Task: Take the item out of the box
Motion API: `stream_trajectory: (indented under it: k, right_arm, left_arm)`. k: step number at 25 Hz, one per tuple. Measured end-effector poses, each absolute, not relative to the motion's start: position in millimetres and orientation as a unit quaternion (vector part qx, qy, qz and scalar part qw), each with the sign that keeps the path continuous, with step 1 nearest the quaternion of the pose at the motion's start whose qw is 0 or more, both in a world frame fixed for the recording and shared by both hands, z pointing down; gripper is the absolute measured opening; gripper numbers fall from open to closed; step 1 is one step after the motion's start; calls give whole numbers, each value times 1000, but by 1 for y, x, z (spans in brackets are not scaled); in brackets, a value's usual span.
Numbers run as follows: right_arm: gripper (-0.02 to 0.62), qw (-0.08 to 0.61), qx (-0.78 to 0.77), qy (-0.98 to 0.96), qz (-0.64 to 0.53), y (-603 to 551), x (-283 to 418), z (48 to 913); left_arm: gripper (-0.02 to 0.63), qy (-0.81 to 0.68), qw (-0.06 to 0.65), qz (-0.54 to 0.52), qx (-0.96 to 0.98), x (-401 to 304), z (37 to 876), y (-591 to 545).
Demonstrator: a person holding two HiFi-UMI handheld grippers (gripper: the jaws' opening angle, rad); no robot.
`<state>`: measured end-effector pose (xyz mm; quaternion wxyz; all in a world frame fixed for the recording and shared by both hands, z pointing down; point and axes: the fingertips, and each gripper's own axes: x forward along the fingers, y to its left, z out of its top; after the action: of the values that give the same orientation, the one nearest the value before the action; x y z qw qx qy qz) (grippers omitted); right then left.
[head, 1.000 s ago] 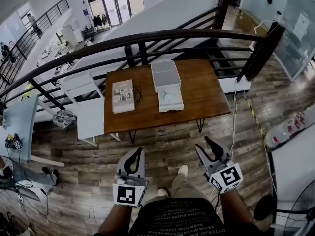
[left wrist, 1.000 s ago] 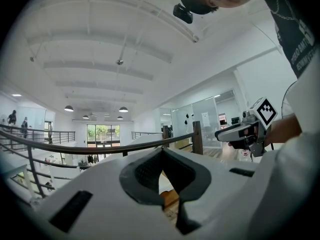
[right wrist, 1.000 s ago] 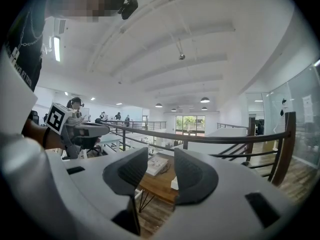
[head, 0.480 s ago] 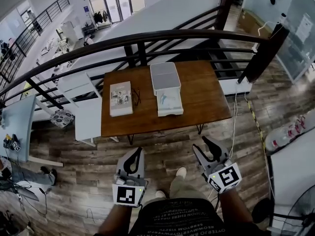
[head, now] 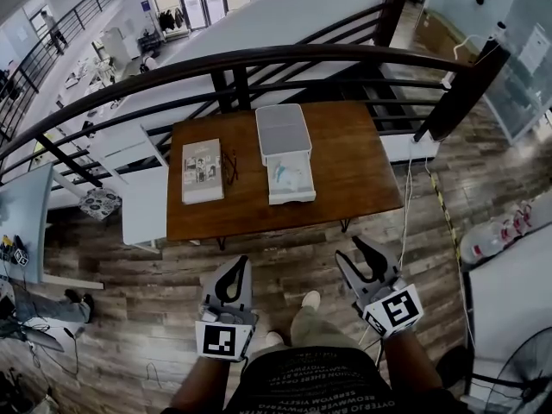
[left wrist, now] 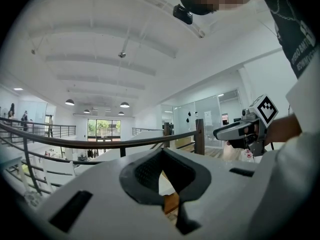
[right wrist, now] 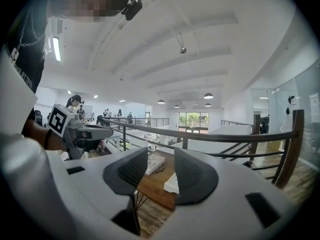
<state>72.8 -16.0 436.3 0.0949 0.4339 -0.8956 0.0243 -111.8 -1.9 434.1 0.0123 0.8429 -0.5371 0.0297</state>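
Head view first: the wooden table (head: 345,162) stands beside the dark railing (head: 259,59). On it the white box (head: 291,198) lies open, its lid (head: 282,132) flipped back toward 12 o'clock. The item (head: 285,175), pale with a touch of blue, is lying inside the tray. A book (head: 202,171) sits at 9 o'clock of the box. Both grippers hover over the plank floor (head: 285,257) at 6 o'clock of the table, well apart from it. The left gripper (head: 238,266) has its tips together and the right gripper (head: 352,253) is spread in a V.

Left gripper view: the left gripper (left wrist: 161,153) is closed tip to tip and holds nothing. Slivers of table (left wrist: 172,204) show through the hole behind the tips, and the right gripper (left wrist: 245,129) hangs at 3 o'clock.

Right gripper view: the right gripper (right wrist: 160,152) has its jaws moderately apart and empty. Through the gap we see the table (right wrist: 152,184), the box (right wrist: 172,183) and the book (right wrist: 155,163). The left gripper (right wrist: 82,131) is at 9 o'clock.
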Motion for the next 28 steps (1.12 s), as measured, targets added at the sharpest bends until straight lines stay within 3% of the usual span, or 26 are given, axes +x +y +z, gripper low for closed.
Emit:
stream_trajectory:
  k: [28]
  right_arm:
    - [163, 61, 391, -918, 0, -134, 140, 405]
  left_arm:
    - [5, -571, -26, 33, 820, -44, 392, -108]
